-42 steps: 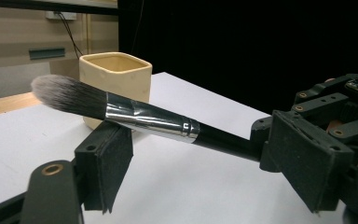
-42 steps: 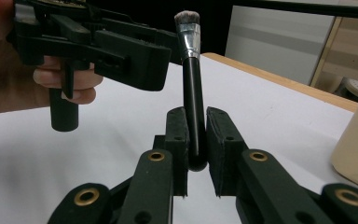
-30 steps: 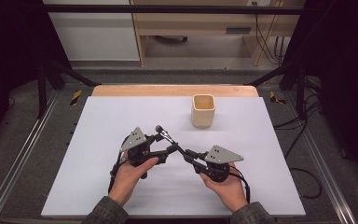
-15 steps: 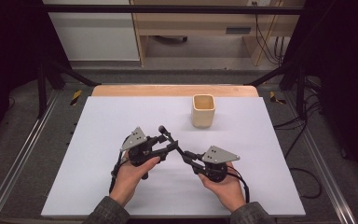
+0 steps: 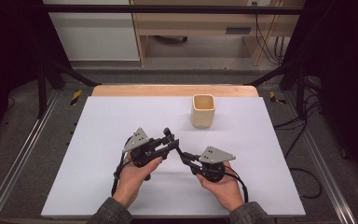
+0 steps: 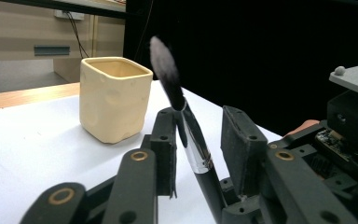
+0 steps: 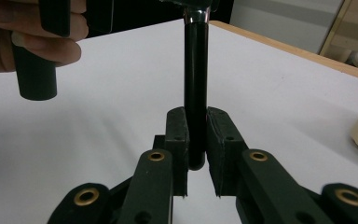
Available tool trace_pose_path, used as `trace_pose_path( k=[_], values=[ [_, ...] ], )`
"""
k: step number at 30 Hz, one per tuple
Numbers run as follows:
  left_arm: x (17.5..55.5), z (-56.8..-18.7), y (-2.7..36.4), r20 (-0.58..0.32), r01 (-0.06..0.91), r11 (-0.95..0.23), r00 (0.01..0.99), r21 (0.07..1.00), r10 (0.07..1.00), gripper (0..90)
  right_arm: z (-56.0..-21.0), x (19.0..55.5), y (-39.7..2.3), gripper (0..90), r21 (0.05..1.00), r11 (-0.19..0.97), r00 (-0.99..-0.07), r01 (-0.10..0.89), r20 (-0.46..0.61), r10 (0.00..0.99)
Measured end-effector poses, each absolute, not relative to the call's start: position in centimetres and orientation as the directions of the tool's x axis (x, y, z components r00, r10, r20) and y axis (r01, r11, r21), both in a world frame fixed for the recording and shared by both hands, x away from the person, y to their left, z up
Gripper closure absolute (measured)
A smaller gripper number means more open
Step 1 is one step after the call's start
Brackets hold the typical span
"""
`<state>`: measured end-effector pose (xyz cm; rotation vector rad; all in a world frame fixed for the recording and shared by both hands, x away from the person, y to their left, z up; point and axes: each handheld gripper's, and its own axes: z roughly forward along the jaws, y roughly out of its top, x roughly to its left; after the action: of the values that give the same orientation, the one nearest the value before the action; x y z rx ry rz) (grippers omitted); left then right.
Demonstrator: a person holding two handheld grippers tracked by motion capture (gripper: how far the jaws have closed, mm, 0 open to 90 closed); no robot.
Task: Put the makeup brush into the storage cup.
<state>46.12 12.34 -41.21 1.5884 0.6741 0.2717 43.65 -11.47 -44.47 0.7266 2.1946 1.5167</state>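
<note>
A black makeup brush with a silver ferrule and dark bristles is held above the white mat. My right gripper is shut on the lower end of its handle. My left gripper reaches in from the left. Its jaws have just been closing around the brush near the ferrule. One pad lies against the brush and a gap remains at the other pad. A cream square cup stands upright farther back; it also shows in the left gripper view.
The white mat covers the table, with a wooden strip along its far edge. Metal rails and cables run along both sides. A person's hand on the left gripper's grip shows at the top left of the right gripper view.
The left gripper's jaws have drawn closer together around the brush. Both hands have stayed almost where they were.
</note>
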Motion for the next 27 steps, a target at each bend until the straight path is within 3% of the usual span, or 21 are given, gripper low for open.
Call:
trace_pose_path(
  k=[7, 16, 22, 27],
  values=[
    [45.9, -41.2, 12.0, -0.206, 0.256, -0.009, 0.799, 0.967, 0.565, 76.5, -44.7, 43.7, -11.3, 79.5, 0.933, 0.295, -0.796, 0.207, -0.015, 0.605],
    [45.4, -41.2, 11.2, -0.162, 0.232, -0.057, 0.816, 0.971, 0.556, 79.9, -45.1, 44.0, -10.9, 79.1, 0.925, 0.309, -0.803, 0.219, -0.009, 0.596],
    [45.3, -41.3, 11.0, -0.115, 0.197, -0.085, 0.816, 0.977, 0.567, 80.0, -45.6, 44.1, -10.6, 58.8, 0.913, 0.336, -0.798, 0.232, -0.019, 0.603],
    [45.4, -41.4, 11.0, -0.091, 0.185, -0.107, 0.813, 0.977, 0.575, 80.0, -45.5, 44.1, -10.6, 48.1, 0.916, 0.328, -0.788, 0.233, -0.020, 0.615]
  ],
)
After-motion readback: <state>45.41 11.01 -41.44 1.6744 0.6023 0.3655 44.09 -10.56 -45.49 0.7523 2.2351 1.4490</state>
